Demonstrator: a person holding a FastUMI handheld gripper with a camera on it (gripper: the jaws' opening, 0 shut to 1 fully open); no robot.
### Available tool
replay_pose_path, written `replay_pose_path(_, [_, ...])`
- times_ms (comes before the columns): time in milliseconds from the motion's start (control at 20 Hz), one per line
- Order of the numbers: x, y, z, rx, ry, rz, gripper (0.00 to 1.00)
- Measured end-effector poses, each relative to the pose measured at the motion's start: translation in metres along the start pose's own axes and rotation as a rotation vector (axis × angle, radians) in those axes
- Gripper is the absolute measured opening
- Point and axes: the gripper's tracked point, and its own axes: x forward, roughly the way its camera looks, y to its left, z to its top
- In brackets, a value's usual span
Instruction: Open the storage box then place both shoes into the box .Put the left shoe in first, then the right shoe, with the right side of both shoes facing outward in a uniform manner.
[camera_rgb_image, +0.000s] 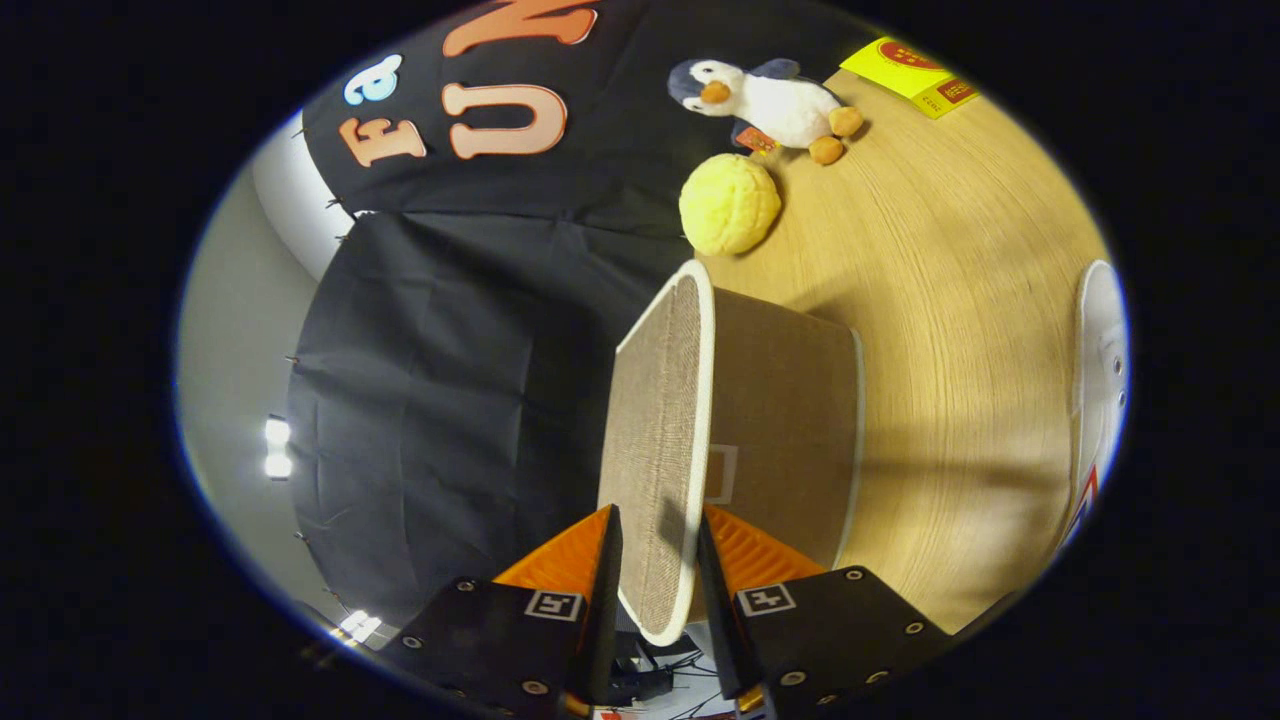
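gripper (655, 545): its two fingers pinch the near edge of the lid, one finger on each face; both look pressed to it.
fingers (608, 560): narrow gap between them, taken up by the lid's white-trimmed rim.
lid (660, 430): woven tan panel with a white border, swung up on edge so that its top face shows to the left of the fingers; it runs from between the fingers away toward the far side.
box (785, 420): tan fabric storage box with white trim, standing on the table just right of the raised lid and joined to it along the top; a small pale tab shows on its side near the right finger. Inside of the box is not visible from here.
table (960, 300): light wood grain, under the box and stretching right and far.
shoe (1100, 390): white, with lace eyelets and a red and blue mark at its near end, lying on the table well right of the box, apart from it. Whether it is the left or right shoe cannot be told.
ball (729, 203): yellow, knobbly, on the table just beyond the far end of the lid.
penguin (770, 100): plush toy, grey and white with orange beak and feet, lying just beyond the ball, near the wall.
packet (910, 75): yellow and red, flat on the far right of the table.
wall (440, 400): black cloth, left of the lid and beyond the table.
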Motion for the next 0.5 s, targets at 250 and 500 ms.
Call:
replay_pose_path(250, [0.006, 0.008, -0.014, 0.097, 0.075, -0.032, 0.12])
replay_pose_path(500, [0.002, 0.01, -0.018, 0.104, 0.095, -0.107, 0.02])
